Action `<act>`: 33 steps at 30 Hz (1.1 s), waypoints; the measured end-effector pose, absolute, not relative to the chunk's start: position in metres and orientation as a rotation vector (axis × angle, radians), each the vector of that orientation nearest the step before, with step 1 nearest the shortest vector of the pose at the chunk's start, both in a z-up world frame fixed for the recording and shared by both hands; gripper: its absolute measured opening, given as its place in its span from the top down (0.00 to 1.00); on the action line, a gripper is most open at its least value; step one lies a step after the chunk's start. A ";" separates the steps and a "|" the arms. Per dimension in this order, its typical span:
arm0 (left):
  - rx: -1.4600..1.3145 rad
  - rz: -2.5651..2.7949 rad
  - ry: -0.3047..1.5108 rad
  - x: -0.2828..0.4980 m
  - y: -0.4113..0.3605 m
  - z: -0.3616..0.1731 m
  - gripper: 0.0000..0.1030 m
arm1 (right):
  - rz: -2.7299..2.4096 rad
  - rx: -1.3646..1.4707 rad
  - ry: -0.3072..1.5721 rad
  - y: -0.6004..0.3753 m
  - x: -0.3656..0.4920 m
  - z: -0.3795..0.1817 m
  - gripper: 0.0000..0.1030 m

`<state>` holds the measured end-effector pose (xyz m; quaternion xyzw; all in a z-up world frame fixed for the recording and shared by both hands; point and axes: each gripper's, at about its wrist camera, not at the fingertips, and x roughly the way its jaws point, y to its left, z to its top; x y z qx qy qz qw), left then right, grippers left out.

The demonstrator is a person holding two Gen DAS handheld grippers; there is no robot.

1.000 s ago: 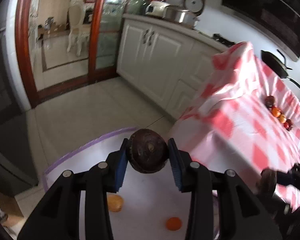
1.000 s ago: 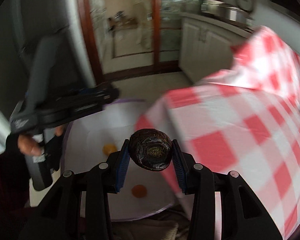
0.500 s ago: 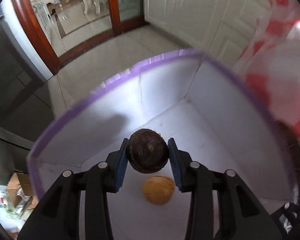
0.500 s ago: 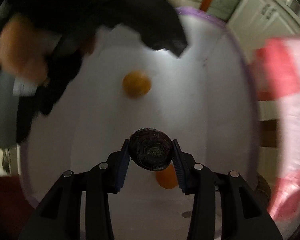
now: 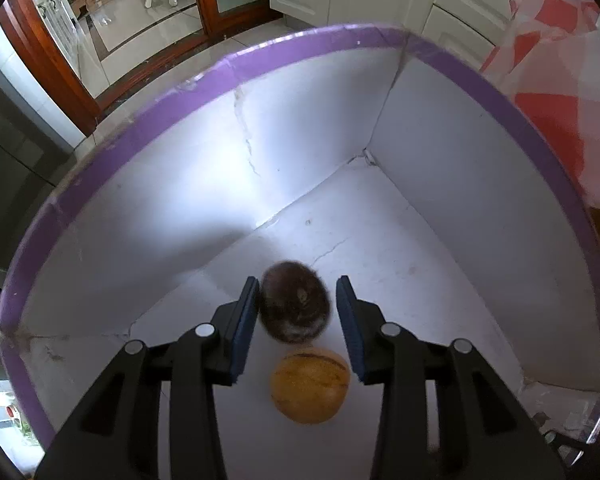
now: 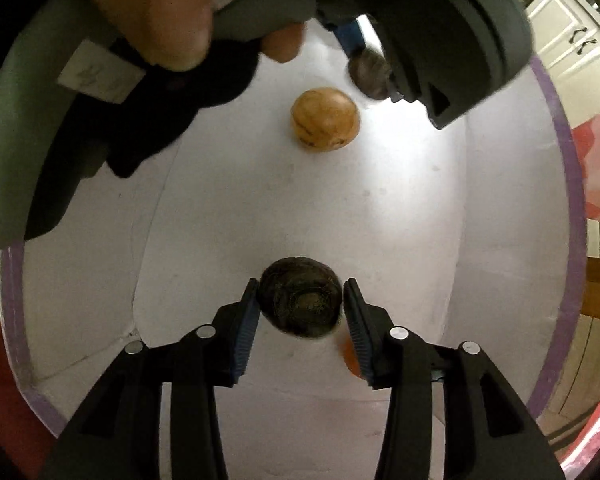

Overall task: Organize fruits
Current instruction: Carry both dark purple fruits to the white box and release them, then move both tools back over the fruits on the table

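Both grippers reach down into a white box with a purple rim [image 5: 300, 44]. My left gripper [image 5: 298, 312] has its jaws parted; a dark brown fruit [image 5: 294, 306], blurred, sits between them, touching the left pad with a gap at the right pad. A yellow-orange fruit [image 5: 309, 386] lies on the box floor just below it. My right gripper [image 6: 300, 306] is shut on another dark brown fruit [image 6: 300, 300]. In the right wrist view the yellow-orange fruit [image 6: 325, 119] lies farther in, the released dark fruit [image 6: 370, 72] shows by the left gripper's body, and a small orange fruit [image 6: 350, 358] peeks behind the right finger.
The box's white walls [image 5: 480, 184] rise all round, with the purple rim [image 6: 568, 184] also in the right wrist view. A red-and-white checked tablecloth [image 5: 552, 80] hangs beside the box on the right. The hand holding the left gripper [image 6: 160, 12] fills the top of the right wrist view.
Both grippers have moved from the table down into the box. The left jaws have parted and its dark fruit is loose and blurred. The right gripper still grips its fruit.
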<state>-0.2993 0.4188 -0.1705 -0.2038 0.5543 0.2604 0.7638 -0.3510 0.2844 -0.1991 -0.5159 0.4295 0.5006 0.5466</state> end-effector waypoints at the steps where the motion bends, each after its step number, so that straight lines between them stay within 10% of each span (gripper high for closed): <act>1: -0.439 0.572 1.203 -0.300 0.419 -0.168 0.52 | 1.194 -1.199 1.018 0.283 -0.349 -0.194 0.43; 4: -0.461 0.588 1.179 -0.306 0.420 -0.158 0.26 | 1.223 -1.131 1.000 0.278 -0.349 -0.176 0.31; 12: -0.404 0.669 0.959 -0.311 0.406 -0.055 0.19 | 1.327 -0.729 0.819 0.226 -0.328 -0.036 0.25; 15: -0.253 0.712 0.765 -0.306 0.373 0.012 0.01 | 1.321 -0.594 0.675 0.203 -0.316 0.023 0.19; 22: -0.077 0.383 0.533 -0.234 0.242 0.110 0.01 | 0.978 -0.276 0.435 0.051 -0.236 0.109 0.16; 33: -0.238 0.021 0.630 0.017 0.044 0.069 0.02 | 0.288 0.107 0.564 -0.190 -0.047 0.075 0.16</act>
